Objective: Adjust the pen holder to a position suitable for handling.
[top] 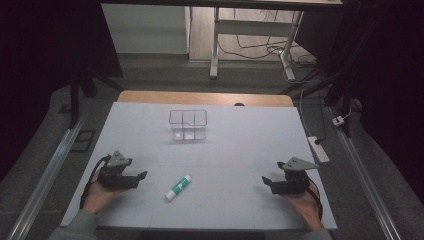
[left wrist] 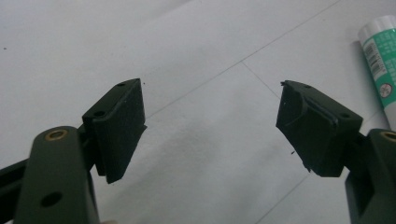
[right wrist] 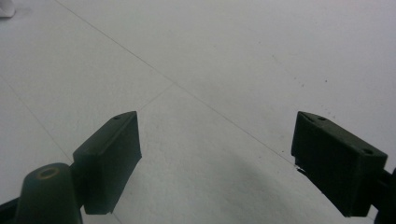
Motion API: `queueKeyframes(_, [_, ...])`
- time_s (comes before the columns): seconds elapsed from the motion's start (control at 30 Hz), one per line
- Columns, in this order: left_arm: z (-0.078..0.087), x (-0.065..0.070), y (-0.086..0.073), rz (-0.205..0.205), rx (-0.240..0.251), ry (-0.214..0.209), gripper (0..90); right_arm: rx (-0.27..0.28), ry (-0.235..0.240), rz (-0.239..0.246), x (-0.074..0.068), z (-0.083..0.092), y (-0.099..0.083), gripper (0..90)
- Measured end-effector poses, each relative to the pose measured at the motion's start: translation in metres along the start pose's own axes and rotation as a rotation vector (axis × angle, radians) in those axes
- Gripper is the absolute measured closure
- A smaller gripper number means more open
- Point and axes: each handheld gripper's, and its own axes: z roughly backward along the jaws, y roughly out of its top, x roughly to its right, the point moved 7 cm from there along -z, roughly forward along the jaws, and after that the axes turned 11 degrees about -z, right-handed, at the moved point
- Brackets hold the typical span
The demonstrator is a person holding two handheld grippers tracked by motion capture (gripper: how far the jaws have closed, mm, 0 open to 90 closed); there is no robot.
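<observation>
A white and green glue stick (top: 178, 187) lies on the white table top (top: 235, 150), near the front and left of centre; its end also appears at the right edge of the left gripper view as the glue stick (left wrist: 380, 65). My left gripper (top: 142, 176) rests low at the front left, a short way left of the stick, open with nothing between its jaws (left wrist: 210, 126). At the front right my right gripper (top: 265, 181) is held open over bare table (right wrist: 215, 149). A clear plastic box (top: 188, 124) with compartments stands toward the back centre.
A person's hands and sleeves come in at the bottom corners. Beyond the table's far wooden edge (top: 205, 97) stand a desk frame (top: 215, 45) and cables. A power strip (top: 318, 148) lies on the floor to the right.
</observation>
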Motion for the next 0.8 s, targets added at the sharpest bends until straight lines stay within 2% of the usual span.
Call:
queueKeyframes(0.4, [-0.009,-0.011,0.013,0.005,-0.005,0.013,24.2,-0.003,0.003,-0.002,0.0,-0.002,0.0,15.0])
queueKeyframes(0.8, [-0.013,-0.016,0.016,-0.001,-0.032,0.019,24.3,-0.002,0.004,-0.008,0.001,-0.002,0.0,15.0])
